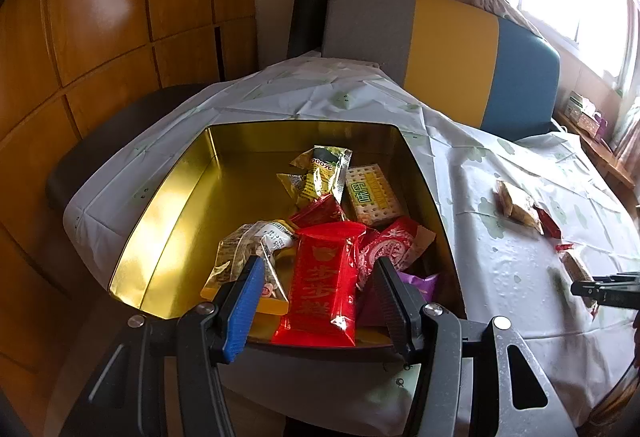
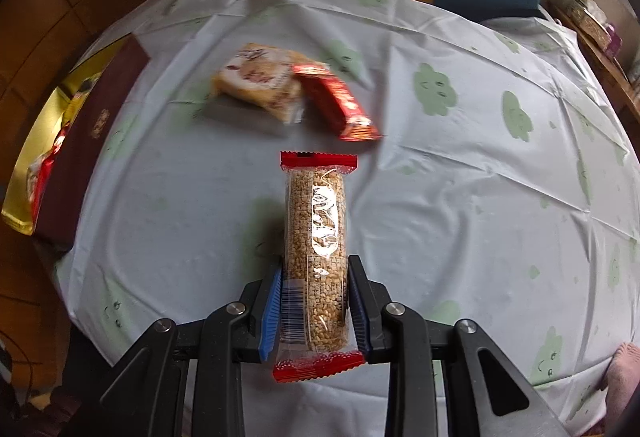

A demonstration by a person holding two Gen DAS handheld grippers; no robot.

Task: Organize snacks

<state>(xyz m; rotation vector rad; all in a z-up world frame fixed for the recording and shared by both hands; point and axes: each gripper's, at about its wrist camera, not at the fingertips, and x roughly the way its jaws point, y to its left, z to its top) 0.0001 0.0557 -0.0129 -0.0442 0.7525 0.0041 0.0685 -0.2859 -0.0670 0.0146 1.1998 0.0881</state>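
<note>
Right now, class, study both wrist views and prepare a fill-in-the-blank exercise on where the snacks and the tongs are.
1. The right tongs are shut on a clear-wrapped ____ bar.
2. The left tongs hang open above the gold-lined ____.
3. The yellow cake packet and the small red packet lie on the ____, outside the tin.
4. The large packet between the left tongs' fingers is coloured ____.

Missing words: grain; tin; tablecloth; red
</note>
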